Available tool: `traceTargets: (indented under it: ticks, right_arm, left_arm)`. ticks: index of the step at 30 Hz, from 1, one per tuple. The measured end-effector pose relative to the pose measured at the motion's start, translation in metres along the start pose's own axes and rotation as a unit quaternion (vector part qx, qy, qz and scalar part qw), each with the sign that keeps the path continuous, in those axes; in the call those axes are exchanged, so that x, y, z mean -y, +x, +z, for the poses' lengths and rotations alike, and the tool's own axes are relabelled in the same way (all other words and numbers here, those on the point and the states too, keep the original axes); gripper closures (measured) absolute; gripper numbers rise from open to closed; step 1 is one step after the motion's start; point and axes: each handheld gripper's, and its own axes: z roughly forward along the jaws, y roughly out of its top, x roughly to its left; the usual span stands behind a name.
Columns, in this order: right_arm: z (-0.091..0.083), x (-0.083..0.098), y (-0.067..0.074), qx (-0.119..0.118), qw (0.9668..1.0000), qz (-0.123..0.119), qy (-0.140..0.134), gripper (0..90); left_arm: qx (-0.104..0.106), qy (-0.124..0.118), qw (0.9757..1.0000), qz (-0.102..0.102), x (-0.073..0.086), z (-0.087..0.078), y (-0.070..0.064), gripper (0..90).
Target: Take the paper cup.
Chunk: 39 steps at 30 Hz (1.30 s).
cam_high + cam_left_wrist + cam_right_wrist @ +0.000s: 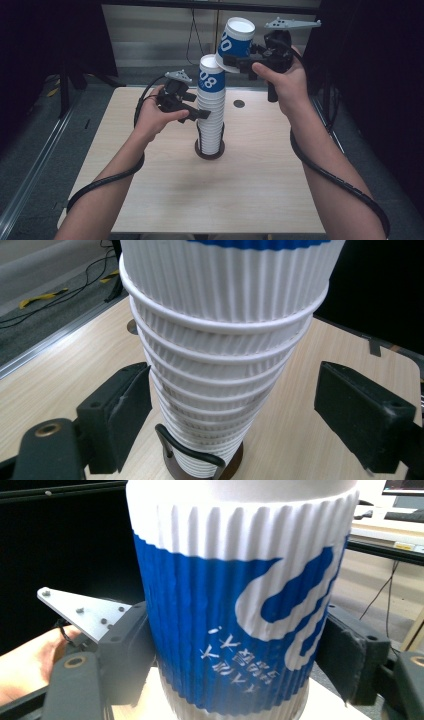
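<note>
Right claw (226,61) clamped on an upturned blue-and-white cup (235,42), tilted above the cup stack (211,112) at mid-counter (260,190), left claw (202,114) wide, straddling the stack without pressing it.

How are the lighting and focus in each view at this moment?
High view: table evenly lit, surroundings dark, slightly soft. Left gripper view: cup stack sharp, ribs crisp. Right gripper view: lifted cup close and a little soft, its white top band washed out by glare.
</note>
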Motion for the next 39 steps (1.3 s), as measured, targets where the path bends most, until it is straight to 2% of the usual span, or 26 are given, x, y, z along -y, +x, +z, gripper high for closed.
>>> traceTargets:
  ticks: [7, 20, 25, 35, 39]
  right_arm:
    - [-0.013, 0.009, -0.010, 0.008, 0.9999, 0.004, 0.004, 22.8]
    - [-0.031, 0.042, -0.030, 0.033, 0.9993, 0.013, 0.013, 22.7]
    - [-0.033, 0.054, -0.033, 0.038, 0.9990, 0.010, 0.021, 22.7]
    - [-0.033, 0.077, -0.033, 0.038, 0.9988, 0.007, 0.030, 22.7]
    - [-0.033, 0.086, -0.033, 0.040, 0.9986, 0.005, 0.034, 22.7]
  left_arm:
    - [-0.002, 0.007, 1.0000, 0.004, 0.000, -0.002, 0.000, 14.9]
    - [-0.004, 0.011, 0.9999, 0.001, 0.010, -0.005, 0.000, 14.9]
    - [-0.005, 0.017, 0.9998, 0.005, 0.014, -0.007, 0.000, 14.9]
    - [0.000, 0.017, 0.9999, 0.001, 0.025, -0.007, -0.002, 14.9]
    - [0.002, 0.024, 0.9997, 0.001, 0.030, -0.007, -0.002, 14.9]
